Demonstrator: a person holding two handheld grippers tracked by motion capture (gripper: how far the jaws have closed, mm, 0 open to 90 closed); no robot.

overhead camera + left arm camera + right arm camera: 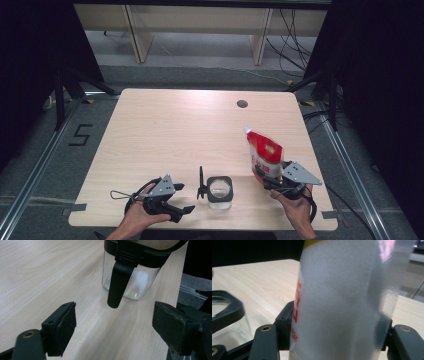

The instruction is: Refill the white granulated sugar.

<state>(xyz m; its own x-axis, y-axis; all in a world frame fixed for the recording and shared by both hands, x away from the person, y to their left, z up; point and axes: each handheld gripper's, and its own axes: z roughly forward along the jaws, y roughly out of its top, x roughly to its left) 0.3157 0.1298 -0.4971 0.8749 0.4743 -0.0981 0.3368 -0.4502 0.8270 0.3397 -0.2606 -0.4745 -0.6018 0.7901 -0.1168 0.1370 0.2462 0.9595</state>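
Standing pouch (pixel 265 155) between hand-held gripper (pixel 274 176) jaws

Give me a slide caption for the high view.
Right gripper holds a red-and-white pouch upright beside a clear black-rimmed jar; left gripper waits open.

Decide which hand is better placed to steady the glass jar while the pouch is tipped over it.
Left. Its claw is open and empty beside the glass jar; the right claw is shut on the pouch.
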